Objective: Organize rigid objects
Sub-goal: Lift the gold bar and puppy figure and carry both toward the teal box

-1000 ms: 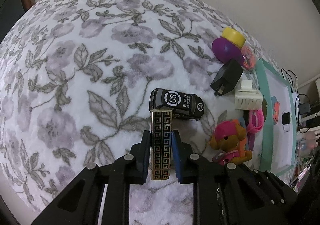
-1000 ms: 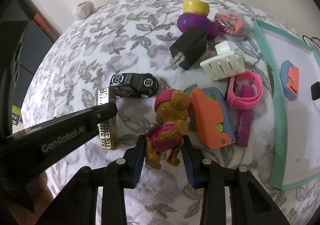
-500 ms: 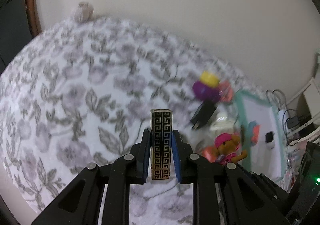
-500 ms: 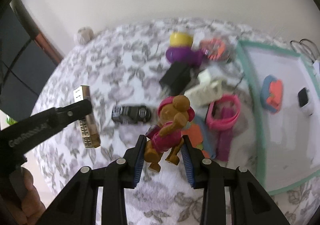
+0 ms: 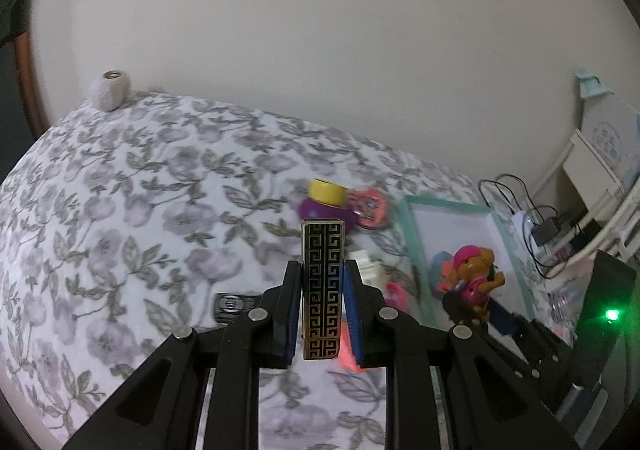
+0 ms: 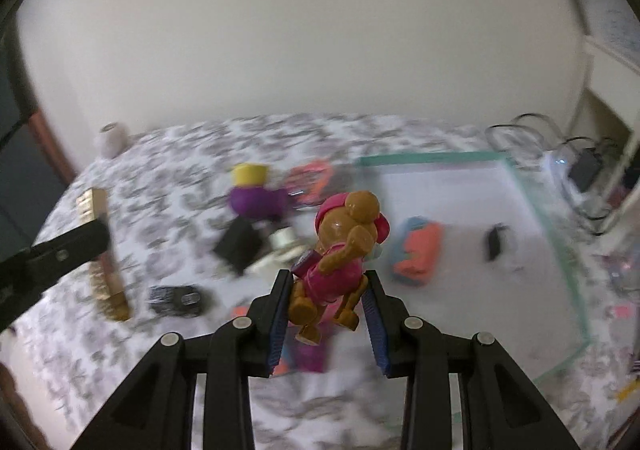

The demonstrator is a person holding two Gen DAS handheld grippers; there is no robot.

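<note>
Two handheld grippers, each lifting one object above a floral blanket

The left gripper point(image 5: 323, 286) is clamped on an upright black-and-gold patterned box point(image 5: 322, 282); the right gripper point(image 6: 328, 300) is clamped on a brown toy dog in pink point(image 6: 340, 250), both held in the air above the floral blanket point(image 5: 120, 217). Below lie a small black toy car point(image 6: 174, 300), a black charger point(image 6: 238, 246) and a purple bottle with a yellow cap point(image 6: 254, 195). To the right sits a white tray with a teal rim point(image 6: 568, 262) holding an orange-and-blue piece point(image 6: 418, 252)
</note>
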